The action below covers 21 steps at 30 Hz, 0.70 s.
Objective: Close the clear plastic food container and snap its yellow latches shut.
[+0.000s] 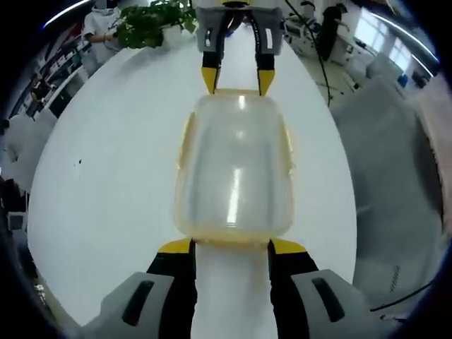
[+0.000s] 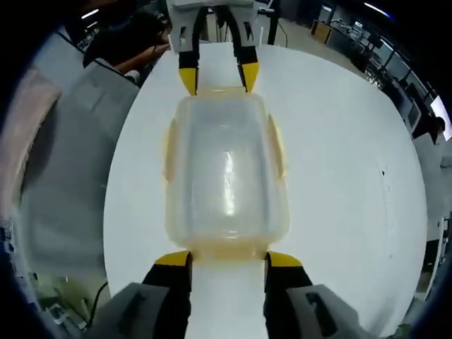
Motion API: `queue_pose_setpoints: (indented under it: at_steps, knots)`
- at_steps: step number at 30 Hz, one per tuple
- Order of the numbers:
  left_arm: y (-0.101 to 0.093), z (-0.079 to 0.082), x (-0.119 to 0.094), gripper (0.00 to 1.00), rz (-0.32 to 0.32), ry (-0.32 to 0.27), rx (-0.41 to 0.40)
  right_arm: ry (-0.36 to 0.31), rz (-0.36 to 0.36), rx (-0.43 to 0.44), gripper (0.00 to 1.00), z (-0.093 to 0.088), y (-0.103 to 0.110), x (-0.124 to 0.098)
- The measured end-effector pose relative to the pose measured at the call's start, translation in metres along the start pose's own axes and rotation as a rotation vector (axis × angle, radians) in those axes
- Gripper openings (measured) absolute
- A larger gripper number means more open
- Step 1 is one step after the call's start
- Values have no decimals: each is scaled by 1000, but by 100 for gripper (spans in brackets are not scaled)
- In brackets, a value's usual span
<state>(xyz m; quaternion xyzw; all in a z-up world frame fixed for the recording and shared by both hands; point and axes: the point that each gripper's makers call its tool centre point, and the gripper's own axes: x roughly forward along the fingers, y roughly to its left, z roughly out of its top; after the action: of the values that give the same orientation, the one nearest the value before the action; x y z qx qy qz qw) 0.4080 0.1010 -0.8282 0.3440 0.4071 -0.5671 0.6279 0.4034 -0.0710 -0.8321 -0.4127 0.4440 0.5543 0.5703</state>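
A clear plastic food container (image 1: 236, 169) (image 2: 224, 169) lies lid-down-flat on the white round table (image 1: 113, 183), lengthwise between my two grippers. Yellow latches (image 1: 185, 138) (image 2: 277, 145) show along its long sides. The left gripper (image 1: 232, 246) is open, its yellow tips right at the container's near end, one at each corner. The right gripper (image 2: 227, 259) is open too and stands the same way at the opposite end. In the left gripper view the right gripper (image 1: 236, 79) appears beyond the container; in the right gripper view the left gripper (image 2: 217, 78) does.
A potted green plant (image 1: 152, 21) stands at the table's far edge, with a person in white (image 1: 102, 25) behind it. Grey cloth (image 1: 395, 176) (image 2: 70, 148) lies beyond the table's edge. A black cable (image 1: 321, 56) runs past the far right.
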Motion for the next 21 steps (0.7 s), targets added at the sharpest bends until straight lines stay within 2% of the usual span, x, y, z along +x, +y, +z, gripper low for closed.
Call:
queue_pose_setpoints:
  at_steps: [3, 7, 10, 13, 15, 17, 21]
  knots:
    - [2, -8, -1, 39, 20, 2, -5, -10, -22, 22, 41, -5, -1, -1]
    - [-2, -18, -4, 44, 7, 5, -41, -39, -39, 84, 41, -11, -1, -3]
    - [-4, -16, -9, 43, 12, -58, -136, -95, -56, 165, 41, -10, 1, -7]
    - [0, -8, -19, 41, 32, -149, -252, -137, -55, 224, 40, -8, 4, -11]
    - [1, -8, -23, 41, 38, -148, -244, -166, -58, 273, 40, -6, 5, -14]
    - [0, -3, -26, 44, 42, -172, -244, -187, -69, 300, 39, -3, 4, -16]
    - [2, 9, -28, 42, 54, -233, -346, -283, -64, 402, 38, 9, 4, -22]
